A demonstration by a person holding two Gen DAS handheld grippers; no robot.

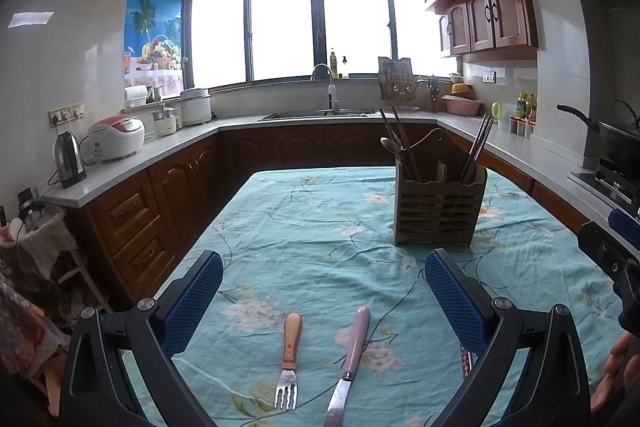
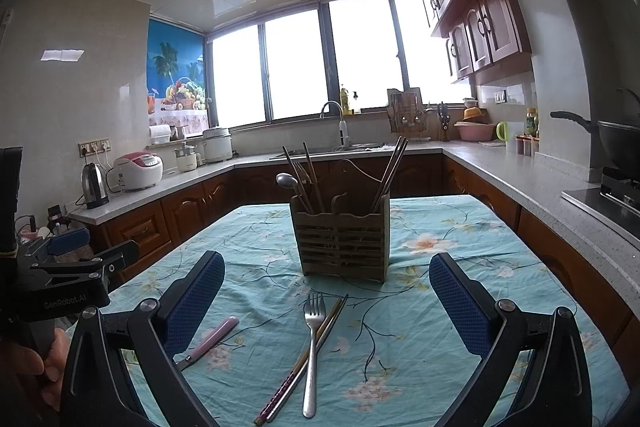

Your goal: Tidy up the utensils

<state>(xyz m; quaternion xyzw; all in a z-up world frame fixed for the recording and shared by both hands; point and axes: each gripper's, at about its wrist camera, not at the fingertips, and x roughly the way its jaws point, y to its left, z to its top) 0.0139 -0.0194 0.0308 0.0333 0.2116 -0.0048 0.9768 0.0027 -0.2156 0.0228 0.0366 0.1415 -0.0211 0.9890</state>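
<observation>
- The left gripper [image 1: 323, 287] hangs low over the table, its blue pads [image 1: 192, 301] spread wide with nothing between them.
- Right under it on the floral cloth [image 1: 312, 227] lie a small fork [image 1: 289, 363] with a wooden handle and, just beside it on the right, a knife [image 1: 349, 359] with a pink handle; both point their handles toward the far end, apart from each other.
- The right gripper [image 2: 326, 295] is likewise wide open and empty.
- Beneath it a steel fork [image 2: 312, 351] lies crossed over a pair of chopsticks [image 2: 304, 355], touching them.
- Off to its left the pink knife shows again, part hidden behind the pad.
- Farther out, past all the loose pieces, the wooden caddy [image 2: 342, 243] stands upright on the table, with chopsticks and a spoon [image 2: 289, 183] in its left part and more chopsticks in its right part.
- Around the room run grey counters [image 1: 132, 159] with a kettle [image 1: 69, 159] and a rice cooker [image 1: 117, 137].
</observation>
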